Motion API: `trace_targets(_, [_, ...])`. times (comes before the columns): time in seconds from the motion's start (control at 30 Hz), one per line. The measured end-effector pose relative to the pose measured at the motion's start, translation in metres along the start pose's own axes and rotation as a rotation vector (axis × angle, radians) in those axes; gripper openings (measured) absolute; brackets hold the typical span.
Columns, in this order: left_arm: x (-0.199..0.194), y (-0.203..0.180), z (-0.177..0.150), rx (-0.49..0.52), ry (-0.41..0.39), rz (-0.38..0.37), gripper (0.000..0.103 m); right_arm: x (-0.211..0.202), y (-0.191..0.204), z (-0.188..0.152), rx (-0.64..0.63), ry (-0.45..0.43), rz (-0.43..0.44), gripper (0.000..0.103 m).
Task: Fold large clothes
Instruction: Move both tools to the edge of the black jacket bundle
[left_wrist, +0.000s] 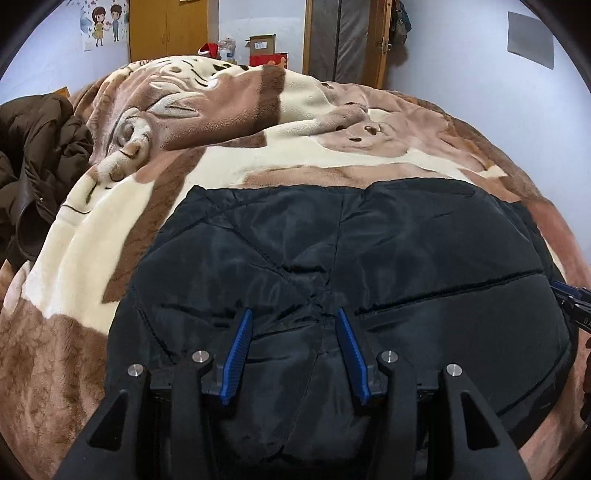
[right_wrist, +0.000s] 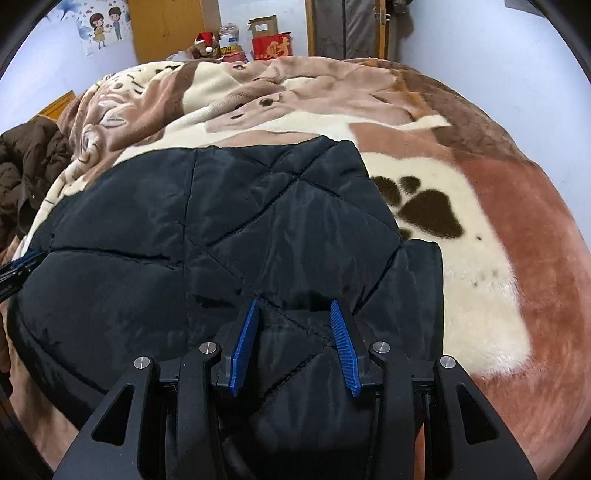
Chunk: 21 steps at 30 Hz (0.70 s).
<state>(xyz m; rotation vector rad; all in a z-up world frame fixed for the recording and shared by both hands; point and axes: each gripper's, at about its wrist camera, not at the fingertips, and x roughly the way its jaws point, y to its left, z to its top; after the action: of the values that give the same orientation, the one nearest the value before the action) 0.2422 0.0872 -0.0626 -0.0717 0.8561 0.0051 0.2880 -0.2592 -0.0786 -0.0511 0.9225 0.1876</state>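
Black quilted padded jacket (left_wrist: 332, 240): near hem hidden behind left gripper (left_wrist: 294, 314) body, cut off at 6 o'clock; same in right wrist view. Fabric between blue ribbed pads (right_wrist: 245, 332): pad contact unclear. Right gripper (left_wrist: 576, 302): only tip visible at 3 o'clock, rest cut off. Dark brown puffy coat (left_wrist: 33, 166): cut off at 9 o'clock. Cardboard box (right_wrist: 263, 26) label too small to read.

The left claw (left_wrist: 294, 314) hung with jaws apart over a black quilted jacket (left_wrist: 369, 251) spread on the brown-and-cream blanket (left_wrist: 110, 258).
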Motion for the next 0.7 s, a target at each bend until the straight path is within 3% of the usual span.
trace_targets(0.33, [-0.004, -0.002, 0.003, -0.017, 0.010, 0.004, 0.049, -0.006, 0.000, 0.001, -0.008, -0.001, -0.014, 0.041])
trace_targets(0.43, [-0.017, -0.006, 0.015, -0.030, -0.024, -0.022, 0.049, -0.026, 0.000, 0.010, -0.015, -0.061, -0.018, 0.041])
trace_targets(0.57, [-0.016, -0.036, 0.041, -0.004, -0.054, -0.080, 0.049, -0.027, -0.012, 0.023, 0.026, -0.093, -0.014, 0.041])
trace_targets(0.7, [0.017, -0.080, 0.055, 0.040, -0.001, -0.152, 0.049, -0.003, -0.033, 0.023, 0.091, -0.043, -0.027, 0.041])
